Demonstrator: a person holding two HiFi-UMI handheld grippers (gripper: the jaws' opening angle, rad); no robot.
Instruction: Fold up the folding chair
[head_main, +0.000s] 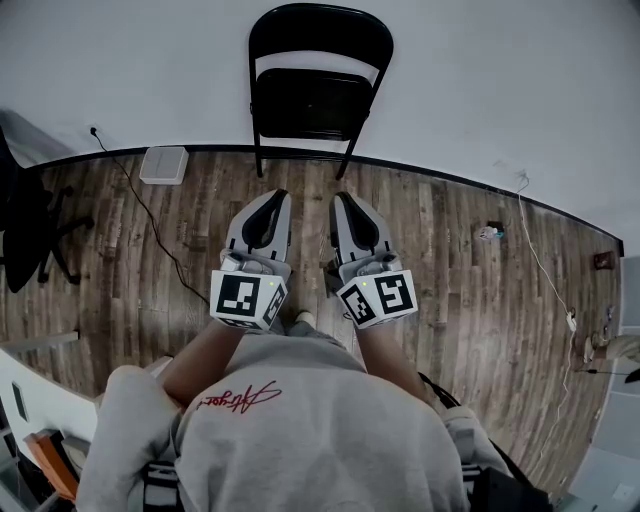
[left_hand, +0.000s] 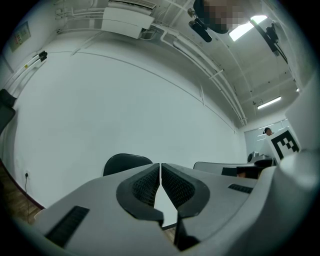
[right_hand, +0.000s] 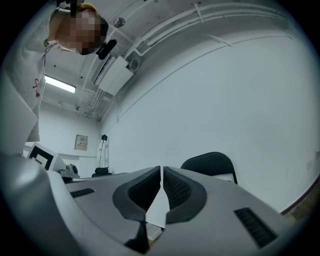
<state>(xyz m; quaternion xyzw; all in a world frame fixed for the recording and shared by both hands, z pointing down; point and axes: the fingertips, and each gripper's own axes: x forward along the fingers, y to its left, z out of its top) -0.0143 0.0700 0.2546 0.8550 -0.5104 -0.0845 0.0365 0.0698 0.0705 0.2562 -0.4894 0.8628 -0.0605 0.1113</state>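
Note:
A black folding chair stands unfolded against the white wall, seat down, facing me. Its backrest shows over the left gripper's body and beside the right gripper's jaws. My left gripper and right gripper hover side by side over the wooden floor, short of the chair and pointing at it. Both are shut, pads together, with nothing between them. Neither touches the chair.
A white box with a black cable lies on the floor by the wall at left. A black office chair base stands far left. A white cable and a small object lie at right.

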